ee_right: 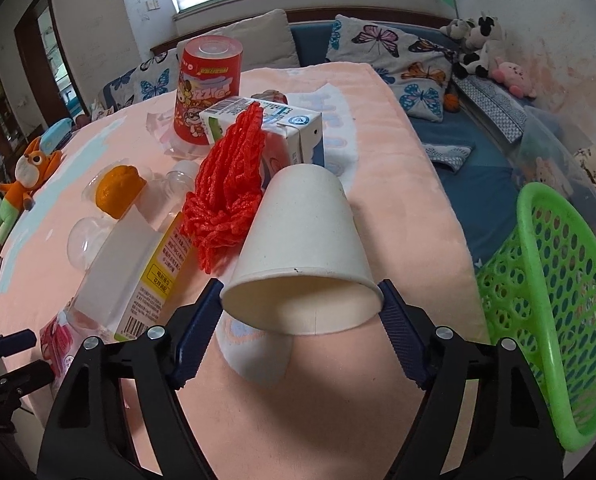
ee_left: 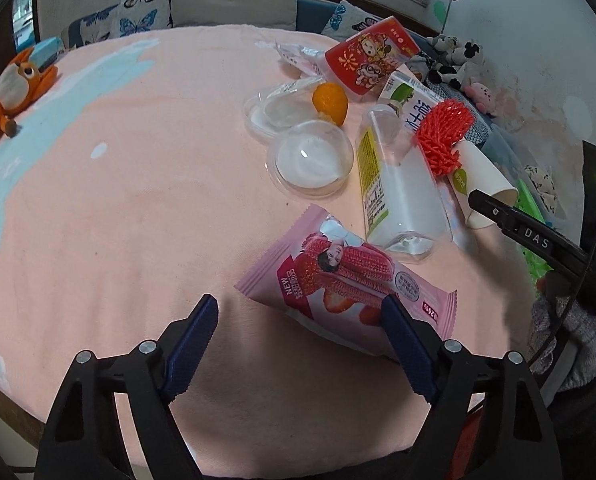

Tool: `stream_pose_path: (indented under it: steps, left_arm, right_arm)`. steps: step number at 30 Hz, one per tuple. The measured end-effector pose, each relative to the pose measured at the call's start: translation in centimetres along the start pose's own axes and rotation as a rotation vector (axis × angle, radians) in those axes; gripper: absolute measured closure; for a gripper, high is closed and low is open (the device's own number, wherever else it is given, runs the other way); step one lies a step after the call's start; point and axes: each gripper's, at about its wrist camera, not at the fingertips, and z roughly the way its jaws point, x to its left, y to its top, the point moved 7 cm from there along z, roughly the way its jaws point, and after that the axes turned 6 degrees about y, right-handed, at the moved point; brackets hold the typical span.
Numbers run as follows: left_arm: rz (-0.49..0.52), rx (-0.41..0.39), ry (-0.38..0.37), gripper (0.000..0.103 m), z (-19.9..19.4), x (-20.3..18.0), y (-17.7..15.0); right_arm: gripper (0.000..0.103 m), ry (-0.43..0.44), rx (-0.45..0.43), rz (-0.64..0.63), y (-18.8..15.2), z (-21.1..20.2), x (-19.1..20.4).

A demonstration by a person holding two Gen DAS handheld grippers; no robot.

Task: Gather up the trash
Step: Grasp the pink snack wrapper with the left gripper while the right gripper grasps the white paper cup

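R claw (ee_right: 301, 300) wide apart, straddling rim of paper cup (ee_right: 305, 240) lying on side, mouth toward cam; contact unclear, prob lined up for pinch. Green basket (ee_right: 537, 264) near right = drop spot. L claw (ee_left: 301, 320) released, pink snack wrapper (ee_left: 349, 284) by right finger.

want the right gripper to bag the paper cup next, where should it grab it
Grip the paper cup across its open rim, coming in low from the mouth end. It lies on its side, mouth toward the right gripper, whose open fingers already flank the rim.
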Motion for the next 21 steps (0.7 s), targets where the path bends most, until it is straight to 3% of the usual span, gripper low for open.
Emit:
stream_pose_path:
  steps: [11, 17, 21]
  left_arm:
    - [-0.086, 0.052, -0.093, 0.035, 1.3, -0.6, 0.4]
    - [-0.113, 0.041, -0.132, 0.054, 1.5, -0.6, 0.9]
    - [-0.110, 0.041, -0.150, 0.072, 1.3, -0.6, 0.8]
  right_arm:
    - [0.027, 0.013, -0.035, 0.005, -0.5, -2.0, -0.1]
    - [0.027, 0.010, -0.047, -0.009, -1.1, -3.4, 0.2]
    - [0.028, 0.005, -0.057, -0.017, -1.4, -4.5, 0.6]
